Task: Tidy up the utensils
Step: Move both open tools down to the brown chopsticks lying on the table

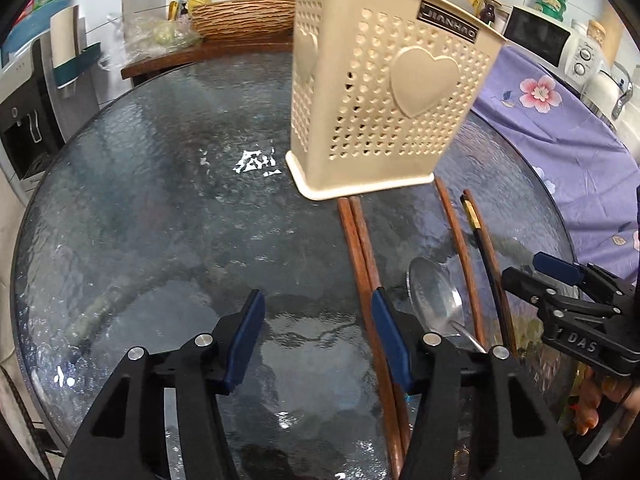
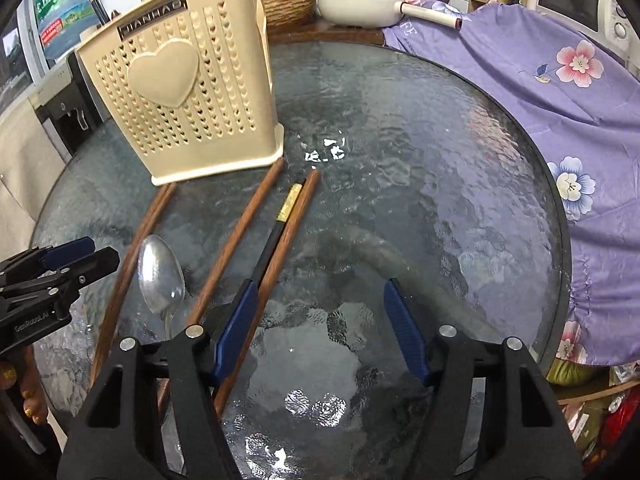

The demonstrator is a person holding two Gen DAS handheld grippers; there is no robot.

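A beige perforated utensil holder (image 1: 384,100) with heart shapes stands on the round glass table (image 1: 160,200); it also shows in the right wrist view (image 2: 188,92). In front of it lie several brown wooden chopsticks (image 1: 362,264) (image 2: 236,240), one black chopstick with a gold band (image 2: 276,232) (image 1: 486,256) and a metal spoon (image 1: 434,296) (image 2: 160,276). My left gripper (image 1: 318,336) is open and empty above the table, left of the spoon. My right gripper (image 2: 320,324) is open and empty, just right of the black chopstick.
A purple floral cloth (image 2: 552,92) covers the table's right side. A wicker basket (image 1: 240,18), a white pan (image 2: 360,8), a microwave (image 1: 536,34) and bottles stand behind the table. A water dispenser (image 1: 24,120) stands at the left.
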